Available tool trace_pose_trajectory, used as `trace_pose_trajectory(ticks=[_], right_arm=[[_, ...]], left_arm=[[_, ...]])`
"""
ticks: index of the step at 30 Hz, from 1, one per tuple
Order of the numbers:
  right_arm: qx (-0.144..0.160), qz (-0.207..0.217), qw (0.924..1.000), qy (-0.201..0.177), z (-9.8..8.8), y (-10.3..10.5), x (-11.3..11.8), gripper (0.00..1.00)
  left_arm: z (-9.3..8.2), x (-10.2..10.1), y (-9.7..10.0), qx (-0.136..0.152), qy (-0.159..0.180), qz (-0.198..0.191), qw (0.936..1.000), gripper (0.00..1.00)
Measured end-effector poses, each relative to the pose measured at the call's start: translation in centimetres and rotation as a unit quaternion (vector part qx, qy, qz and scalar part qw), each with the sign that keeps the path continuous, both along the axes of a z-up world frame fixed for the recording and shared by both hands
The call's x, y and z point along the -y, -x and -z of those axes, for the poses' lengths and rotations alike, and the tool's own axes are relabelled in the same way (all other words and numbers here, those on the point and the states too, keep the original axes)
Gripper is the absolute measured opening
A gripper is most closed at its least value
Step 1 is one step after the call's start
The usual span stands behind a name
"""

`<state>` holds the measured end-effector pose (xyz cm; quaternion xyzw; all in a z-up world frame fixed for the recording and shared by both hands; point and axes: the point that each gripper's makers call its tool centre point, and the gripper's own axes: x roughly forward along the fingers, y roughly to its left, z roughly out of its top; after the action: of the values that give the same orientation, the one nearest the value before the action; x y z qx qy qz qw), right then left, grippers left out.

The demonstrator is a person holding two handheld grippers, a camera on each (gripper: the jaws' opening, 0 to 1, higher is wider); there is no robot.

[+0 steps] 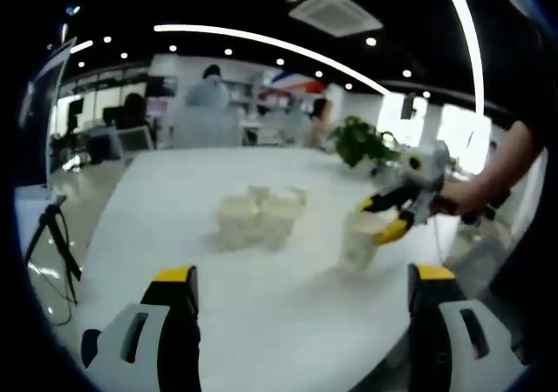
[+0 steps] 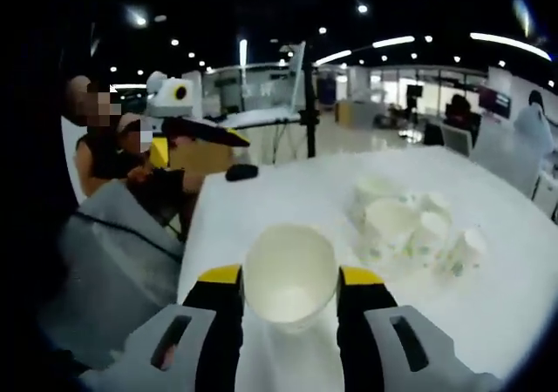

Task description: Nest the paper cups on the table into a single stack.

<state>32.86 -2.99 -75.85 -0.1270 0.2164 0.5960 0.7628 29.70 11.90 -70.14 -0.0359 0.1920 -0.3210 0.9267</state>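
Office lights are glaring over the white counter [image 2: 288,192]; right gripper [image 2: 290,280] is pinching a paper cup [image 2: 289,274], left gripper [image 1: 305,280] spread. Lowering it squarely into the clustered cups [image 2: 410,222] should nest cleanly.

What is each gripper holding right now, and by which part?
Right gripper clamps a paper cup across its rim. Left gripper is open, holding nothing.

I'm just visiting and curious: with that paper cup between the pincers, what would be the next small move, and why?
Probably carry the paper cup, clamped in the right gripper, toward the cluster of cups on the white table and lower it into an upright one; the left gripper is open.
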Motion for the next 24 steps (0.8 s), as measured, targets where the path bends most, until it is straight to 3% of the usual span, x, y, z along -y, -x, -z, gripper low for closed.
trace_pose_trajectory(ticks=[7,24], right_arm=[[-0.007,-0.019,0.9997,0.010,1.4,1.6,-1.3,0.39],[-0.008,-0.018,0.9996,0.021,3.4,3.9,-1.7,0.42]], left_arm=[[0.0,0.2,0.3,-0.002,0.002,0.003,1.0000,1.00],[-0.2,-0.2,0.8,-0.002,0.001,0.000,1.0000,1.00]])
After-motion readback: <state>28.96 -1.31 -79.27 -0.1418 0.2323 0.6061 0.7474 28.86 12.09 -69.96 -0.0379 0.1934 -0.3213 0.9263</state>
